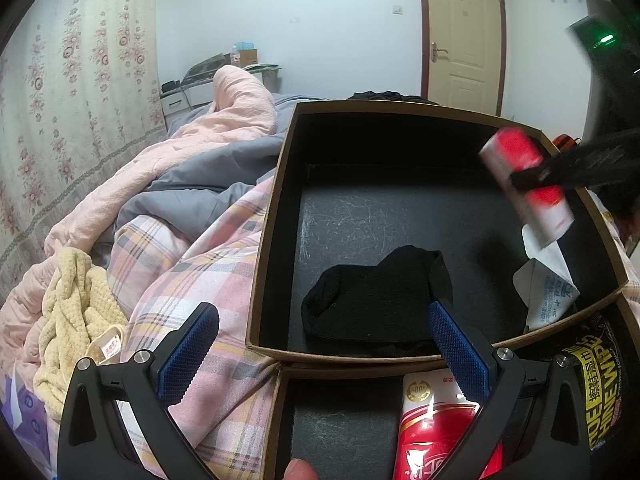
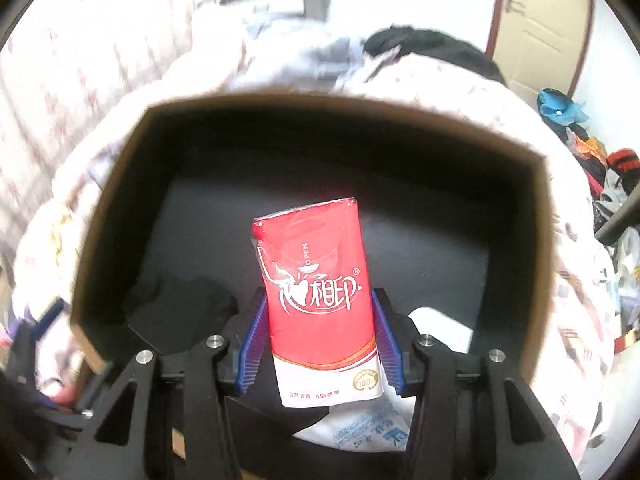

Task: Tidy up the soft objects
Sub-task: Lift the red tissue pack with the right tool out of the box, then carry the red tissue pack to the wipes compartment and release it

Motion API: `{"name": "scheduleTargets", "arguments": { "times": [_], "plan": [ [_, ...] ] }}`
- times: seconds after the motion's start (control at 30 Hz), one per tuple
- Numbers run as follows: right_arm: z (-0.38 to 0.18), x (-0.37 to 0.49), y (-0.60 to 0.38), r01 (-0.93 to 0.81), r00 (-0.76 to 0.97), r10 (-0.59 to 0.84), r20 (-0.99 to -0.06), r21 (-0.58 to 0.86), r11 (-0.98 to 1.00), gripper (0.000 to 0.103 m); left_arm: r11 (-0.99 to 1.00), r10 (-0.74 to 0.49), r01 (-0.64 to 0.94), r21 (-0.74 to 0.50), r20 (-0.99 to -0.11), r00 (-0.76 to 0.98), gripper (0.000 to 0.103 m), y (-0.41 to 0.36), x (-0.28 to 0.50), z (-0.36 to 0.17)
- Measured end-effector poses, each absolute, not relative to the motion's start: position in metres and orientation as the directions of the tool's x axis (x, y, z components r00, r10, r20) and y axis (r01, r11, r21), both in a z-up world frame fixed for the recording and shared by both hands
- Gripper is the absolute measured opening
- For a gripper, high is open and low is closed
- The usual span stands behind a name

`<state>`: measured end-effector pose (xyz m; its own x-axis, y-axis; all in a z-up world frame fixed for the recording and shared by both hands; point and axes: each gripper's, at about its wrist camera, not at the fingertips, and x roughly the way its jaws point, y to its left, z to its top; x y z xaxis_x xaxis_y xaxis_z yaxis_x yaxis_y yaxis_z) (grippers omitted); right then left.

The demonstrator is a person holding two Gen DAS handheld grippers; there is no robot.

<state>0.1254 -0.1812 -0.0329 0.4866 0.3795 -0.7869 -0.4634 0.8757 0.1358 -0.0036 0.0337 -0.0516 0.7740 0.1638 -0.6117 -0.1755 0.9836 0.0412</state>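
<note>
Left gripper (image 1: 320, 344) stands wide open, nothing between its blue pads (image 1: 188, 354), straddling the near rim of a black-lined box (image 1: 272, 208) on plaid bedding (image 1: 192, 280). Inside lie a black sock (image 1: 372, 300) and a white packet (image 1: 548, 288). Right gripper (image 1: 536, 176) carries a red tissue pack (image 1: 524, 184) above the box's right side.

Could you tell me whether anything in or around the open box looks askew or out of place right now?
The red tissue pack hangs tilted between the right hand-held gripper pads, above the box, not resting inside. A white packet leans crookedly against the box's right wall. The black sock lies flat.
</note>
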Motion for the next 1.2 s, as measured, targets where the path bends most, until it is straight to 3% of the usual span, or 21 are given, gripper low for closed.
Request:
{"name": "scheduleTargets", "arguments": {
  "times": [0.3, 0.5, 0.77, 1.2],
  "plan": [
    [-0.001, 0.084, -0.213, -0.472, 0.57, 0.546, -0.614, 0.299, 0.829, 0.046, 0.984, 0.163, -0.175, 0.04, -0.612, 0.774, 0.103, 0.034, -0.003, -0.052],
    [-0.021, 0.07, -0.185, -0.518, 0.524, 0.628, -0.575, 0.37, 0.771, 0.046, 0.984, 0.162, -0.175, 0.039, -0.612, 0.774, 0.103, 0.034, -0.004, -0.052],
    [-0.047, 0.061, -0.145, -0.617, 0.387, 0.644, -0.66, 0.334, 0.713, 0.046, 0.984, 0.162, -0.175, 0.039, -0.612, 0.774, 0.103, 0.034, -0.004, -0.052],
    [-0.09, 0.085, -0.102, -0.657, 0.396, 0.464, -0.792, 0.108, 0.746, 0.049, 0.984, 0.163, -0.175, 0.04, -0.612, 0.774, 0.103, 0.032, -0.004, -0.052]
  ]
}}
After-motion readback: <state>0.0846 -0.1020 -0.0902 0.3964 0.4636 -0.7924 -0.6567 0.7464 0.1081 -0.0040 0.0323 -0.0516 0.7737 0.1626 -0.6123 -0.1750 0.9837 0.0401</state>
